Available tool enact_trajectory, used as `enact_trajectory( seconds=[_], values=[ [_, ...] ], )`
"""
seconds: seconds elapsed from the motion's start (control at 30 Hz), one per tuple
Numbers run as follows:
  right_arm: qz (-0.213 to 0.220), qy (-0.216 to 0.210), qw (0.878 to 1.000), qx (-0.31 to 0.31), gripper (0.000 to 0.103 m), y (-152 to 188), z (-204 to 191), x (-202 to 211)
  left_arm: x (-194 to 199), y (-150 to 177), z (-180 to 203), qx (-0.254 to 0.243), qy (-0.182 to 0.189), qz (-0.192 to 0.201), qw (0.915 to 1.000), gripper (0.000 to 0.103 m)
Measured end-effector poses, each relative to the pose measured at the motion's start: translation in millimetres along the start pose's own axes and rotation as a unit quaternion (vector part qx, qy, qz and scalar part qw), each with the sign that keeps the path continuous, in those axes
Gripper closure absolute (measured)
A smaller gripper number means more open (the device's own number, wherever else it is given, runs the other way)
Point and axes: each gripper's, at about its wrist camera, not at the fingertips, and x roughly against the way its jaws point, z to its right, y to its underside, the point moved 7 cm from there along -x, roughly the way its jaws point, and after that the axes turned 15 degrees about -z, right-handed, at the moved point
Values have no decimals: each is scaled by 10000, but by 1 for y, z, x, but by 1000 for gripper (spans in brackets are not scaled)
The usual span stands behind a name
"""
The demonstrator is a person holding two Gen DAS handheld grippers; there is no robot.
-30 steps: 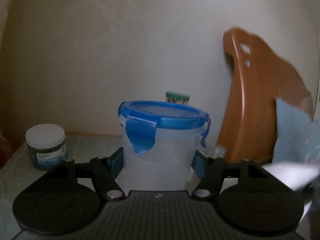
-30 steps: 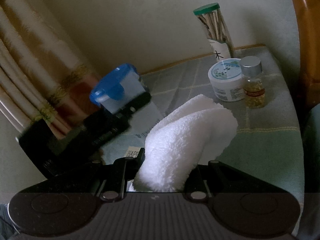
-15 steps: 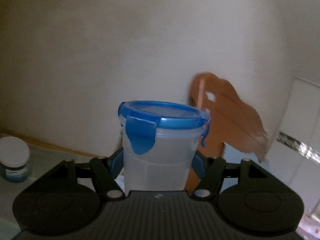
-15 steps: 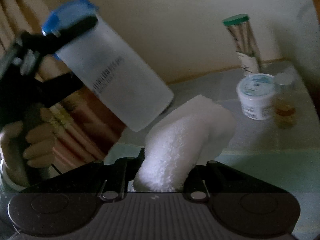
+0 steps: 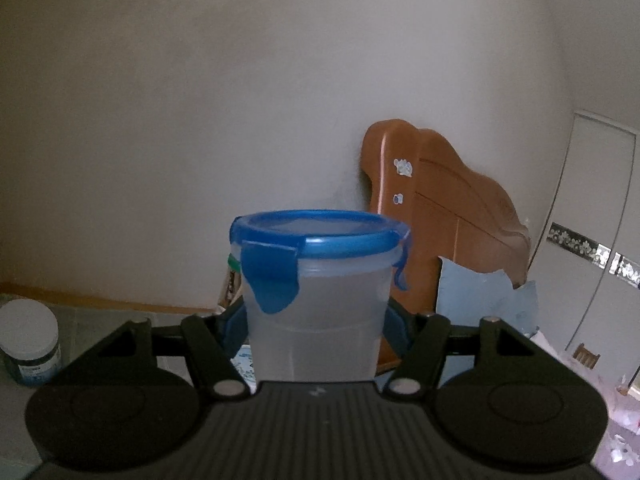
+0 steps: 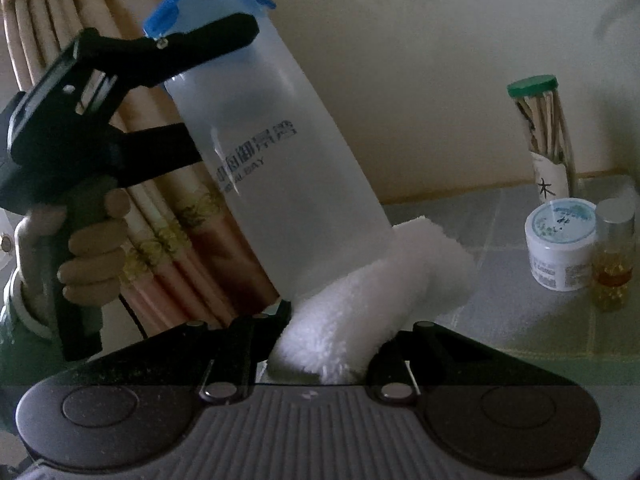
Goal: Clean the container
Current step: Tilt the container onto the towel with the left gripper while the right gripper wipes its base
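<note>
Left gripper [image 6: 224,92] clamps the tilted blue-lidded container [image 6: 276,160], jaws closing; right gripper [image 6: 324,344] pinches a white towel [image 6: 372,296] against its base.

Both views dim, soft daylight, source perhaps off to the left. Fisheye bends edges; corners vignetted black. Right wrist view darker, grainy; white towel [image 6: 360,300] brightest. No motion blur. No glare.
</note>
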Motion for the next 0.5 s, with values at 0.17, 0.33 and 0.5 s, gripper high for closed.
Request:
enact_trajectory(
  seconds=[0.17, 0.33, 0.5],
  values=[
    [45, -15, 10000, 25, 84, 0, 0, 5, 0, -1, -7, 153, 3, 17, 9999, 37],
    [141, -94, 9999, -20, 84, 1, 1, 11, 0, 0, -15, 344, 30, 79, 9994, 37],
    [211, -108, 9997, 37, 84, 2, 1, 17, -1, -3, -24, 372, -96, 96, 9992, 37]
  ],
)
